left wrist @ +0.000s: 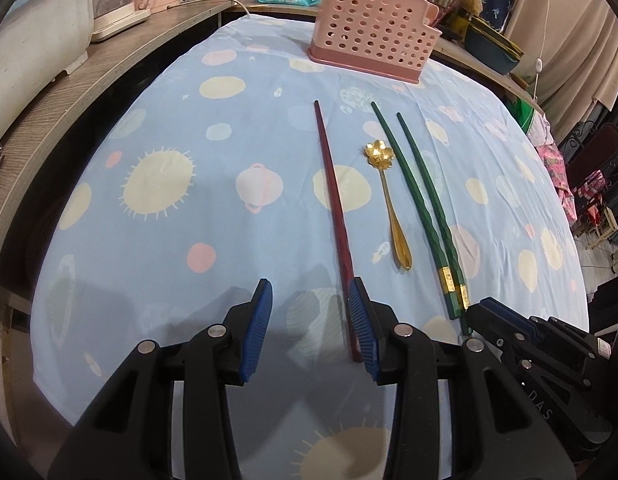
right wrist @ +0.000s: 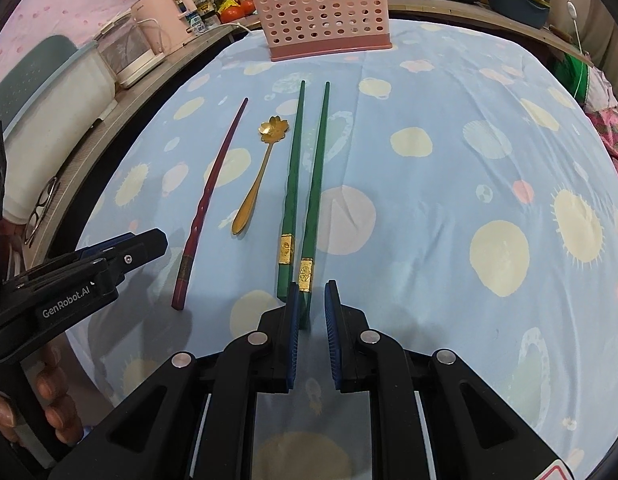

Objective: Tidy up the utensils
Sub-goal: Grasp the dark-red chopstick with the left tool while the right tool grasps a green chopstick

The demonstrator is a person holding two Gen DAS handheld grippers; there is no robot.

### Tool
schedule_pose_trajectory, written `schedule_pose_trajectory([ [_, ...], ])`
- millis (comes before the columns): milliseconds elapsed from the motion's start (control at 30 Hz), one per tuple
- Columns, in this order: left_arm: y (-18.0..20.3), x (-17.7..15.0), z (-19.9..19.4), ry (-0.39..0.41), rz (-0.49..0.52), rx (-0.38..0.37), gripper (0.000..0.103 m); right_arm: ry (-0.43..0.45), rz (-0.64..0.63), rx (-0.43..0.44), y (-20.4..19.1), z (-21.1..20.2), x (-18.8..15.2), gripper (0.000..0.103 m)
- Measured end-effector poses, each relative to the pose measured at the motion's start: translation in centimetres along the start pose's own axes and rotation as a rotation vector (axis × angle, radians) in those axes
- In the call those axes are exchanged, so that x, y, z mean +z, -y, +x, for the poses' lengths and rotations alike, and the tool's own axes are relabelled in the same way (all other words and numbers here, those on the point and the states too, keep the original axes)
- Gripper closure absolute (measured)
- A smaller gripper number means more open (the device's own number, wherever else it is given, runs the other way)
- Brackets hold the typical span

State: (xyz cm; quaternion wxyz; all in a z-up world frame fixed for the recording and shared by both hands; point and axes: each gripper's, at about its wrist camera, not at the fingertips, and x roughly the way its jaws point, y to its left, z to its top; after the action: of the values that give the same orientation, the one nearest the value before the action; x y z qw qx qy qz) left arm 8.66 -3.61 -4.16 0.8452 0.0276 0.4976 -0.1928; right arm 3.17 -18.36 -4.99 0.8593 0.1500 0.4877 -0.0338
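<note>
Chopsticks lined up on your tablecloth (left wrist: 157, 128).
Left gripper (left wrist: 311, 324) spread beside the red chopstick (left wrist: 333, 216); right gripper (right wrist: 311, 324) narrowly parted around a green chopstick (right wrist: 312, 200), apparently not pinching.

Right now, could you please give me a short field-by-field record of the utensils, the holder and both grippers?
surface: blue patterned cloth
holder: pink perforated caddy, upright at the far edge
utensils lying flat: red chopstick, gold flower spoon, two green chopsticks
left gripper: jaws open, red chopstick's near end beside one pad
right gripper: jaws narrow, a green chopstick's end between them, not visibly clamped
</note>
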Motion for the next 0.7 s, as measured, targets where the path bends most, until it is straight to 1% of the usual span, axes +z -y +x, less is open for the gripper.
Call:
schedule_pose_trajectory([
  [433,1.4,-0.8,-0.1,-0.010,0.044,-0.016,0.064,0.000,0.002,-0.001,0.1,0.0,-0.1,0.089],
  [700,1.6,-1.1,0.6,-0.039,0.046,-0.019,0.064,-0.007,-0.007,-0.002,-0.3,0.3,-0.3,0.089],
])
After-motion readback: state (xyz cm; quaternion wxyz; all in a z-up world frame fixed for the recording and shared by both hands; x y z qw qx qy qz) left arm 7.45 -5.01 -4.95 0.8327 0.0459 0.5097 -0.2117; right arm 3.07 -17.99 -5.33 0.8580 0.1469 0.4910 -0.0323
